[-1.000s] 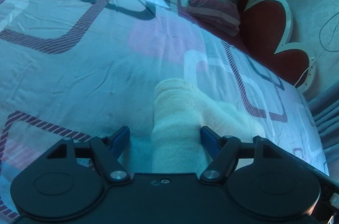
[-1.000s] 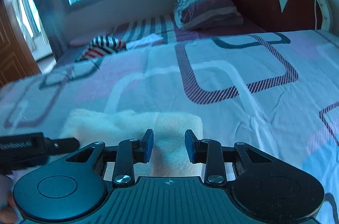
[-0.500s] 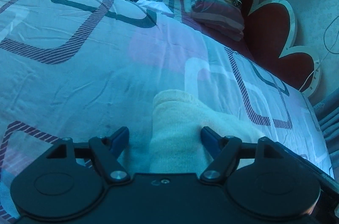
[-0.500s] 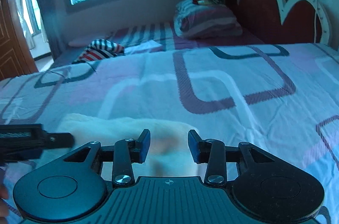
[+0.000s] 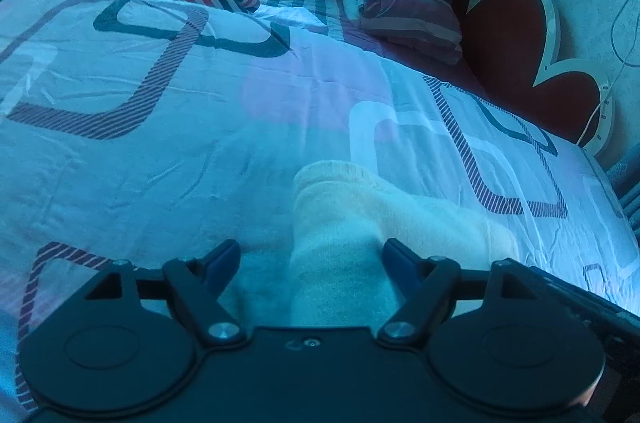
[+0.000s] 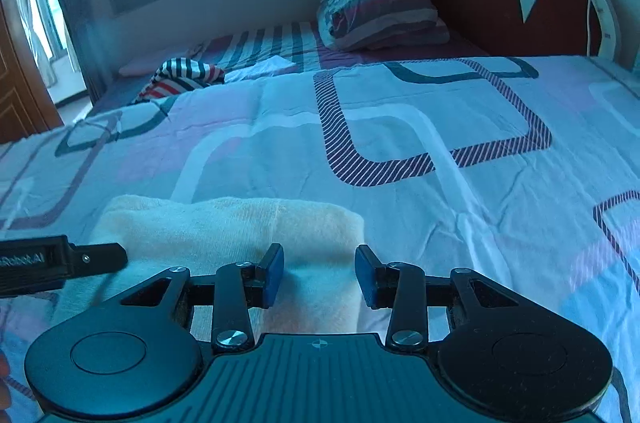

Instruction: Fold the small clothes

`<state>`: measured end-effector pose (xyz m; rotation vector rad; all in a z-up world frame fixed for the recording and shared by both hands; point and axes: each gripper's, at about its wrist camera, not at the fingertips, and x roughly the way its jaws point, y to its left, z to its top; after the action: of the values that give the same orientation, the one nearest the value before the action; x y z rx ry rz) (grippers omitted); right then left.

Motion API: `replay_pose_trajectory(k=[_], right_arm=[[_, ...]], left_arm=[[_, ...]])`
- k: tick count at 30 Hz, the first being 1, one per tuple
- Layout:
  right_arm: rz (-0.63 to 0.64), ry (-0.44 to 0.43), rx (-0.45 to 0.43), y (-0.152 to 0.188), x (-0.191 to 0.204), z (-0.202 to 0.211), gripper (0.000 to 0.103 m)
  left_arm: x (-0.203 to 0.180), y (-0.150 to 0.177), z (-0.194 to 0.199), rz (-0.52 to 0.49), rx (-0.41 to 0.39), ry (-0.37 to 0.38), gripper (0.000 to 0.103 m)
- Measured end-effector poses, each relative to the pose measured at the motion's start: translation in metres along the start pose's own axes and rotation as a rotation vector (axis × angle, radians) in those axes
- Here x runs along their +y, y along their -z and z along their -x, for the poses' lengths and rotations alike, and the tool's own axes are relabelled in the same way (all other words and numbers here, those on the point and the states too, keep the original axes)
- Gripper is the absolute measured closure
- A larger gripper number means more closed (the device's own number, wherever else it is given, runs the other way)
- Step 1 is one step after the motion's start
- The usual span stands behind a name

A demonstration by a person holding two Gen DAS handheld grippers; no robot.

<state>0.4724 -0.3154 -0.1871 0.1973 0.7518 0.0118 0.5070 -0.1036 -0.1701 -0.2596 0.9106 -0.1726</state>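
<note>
- The cream cloth (image 5: pixel 352 223) lies on the bed (image 5: pixel 160 143), on the patterned bedspread, at the near edge of both views: at about 6 o'clock from the centre of the left wrist view, and at 7 o'clock in the right wrist view, where it spreads as a wide, flat piece (image 6: pixel 240 223).
- It looks like a small knitted or terry item, already doubled over: a rounded, thick fold stands up at its far end in the left wrist view.
- My judgement is that it is light, soft and limp. It will sag and drape when lifted and will not hold a crease unless pressed flat.
- The fuzzy surface should grip well on the blue pads, so slipping is unlikely. Nothing about it is fragile.
- The left tongs (image 5: pixel 310 257) are spread wide, with the cloth running between the pads; the pad at 3 o'clock looks to brush the cloth, the other stands clear.
- The right tongs (image 6: pixel 319 273) are spread partway and have just been opening; the cloth's right end lies between them, not pinched.
- The best hold, I judge, is at an edge or corner, catching all layers at once, one pair of tongs at each end.
- A pinch in the thick middle would bunch it up.
- A striped garment (image 6: pixel 184 77) lies well apart, at 11 o'clock.
</note>
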Motion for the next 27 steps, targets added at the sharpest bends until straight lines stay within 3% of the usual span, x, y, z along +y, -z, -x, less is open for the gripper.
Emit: replay_pose_trajectory(k=[7, 11, 19, 23, 27], right_arm=[[0.015, -0.061, -0.043, 0.010, 0.003, 0.046, 0.064], [0.032, -0.084, -0.036, 0.027, 0.007, 0.063, 0.064], [0.084, -0.010, 0.022, 0.057, 0.004, 0.049, 0.064], [0.040, -0.016, 0.039, 0.051, 0.001, 0.049, 0.064], [0.042, -0.064, 0.020, 0.056, -0.002, 0.076, 0.064]], left_arm=[[-0.010, 0.014, 0.026, -0.058, -0.017, 0.013, 0.027], [-0.002, 0.032, 0.039, -0.038, -0.001, 0.030, 0.027], [0.005, 0.051, 0.035, 0.031, 0.037, 0.071, 0.027], [-0.008, 0.053, 0.041, -0.037, 0.015, 0.043, 0.029], [-0.008, 0.059, 0.061, -0.089, -0.004, 0.051, 0.029]])
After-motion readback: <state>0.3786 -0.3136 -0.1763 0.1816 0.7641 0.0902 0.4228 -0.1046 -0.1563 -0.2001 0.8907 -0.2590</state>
